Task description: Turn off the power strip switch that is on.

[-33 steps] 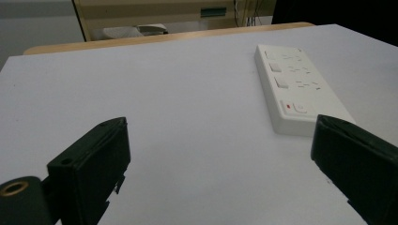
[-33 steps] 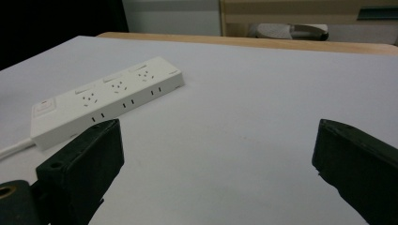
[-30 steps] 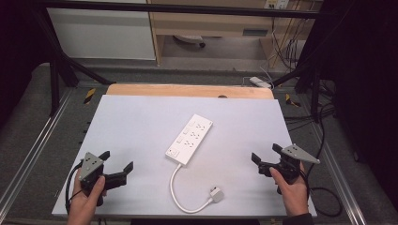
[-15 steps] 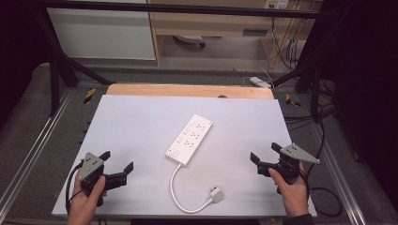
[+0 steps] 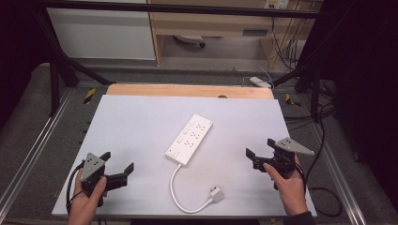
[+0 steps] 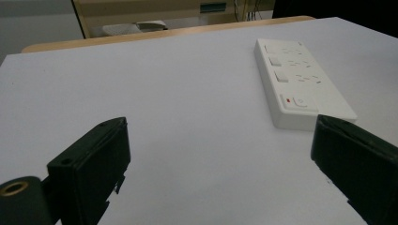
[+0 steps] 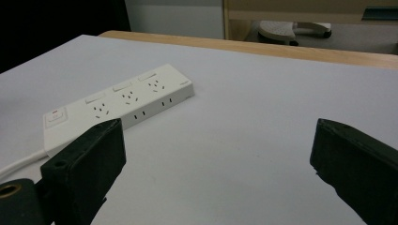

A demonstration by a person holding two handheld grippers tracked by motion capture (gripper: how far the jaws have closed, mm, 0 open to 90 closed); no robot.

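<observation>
A white power strip lies slantwise in the middle of the white tabletop. Its cord loops toward the front edge and ends in a white plug. My left gripper is held at the front left, open, with nothing between the jaws. In the left gripper view the power strip lies ahead and to the right of the left gripper. My right gripper is at the front right, open and empty. In the right gripper view the power strip lies ahead and to the left of the right gripper.
A wooden strip runs along the table's far edge. Beyond it stand a shelf unit and loose cables on the floor. Metal frame rails flank the table on both sides.
My right gripper has edged slightly left toward the middle. The left gripper and the power strip have stayed put.
</observation>
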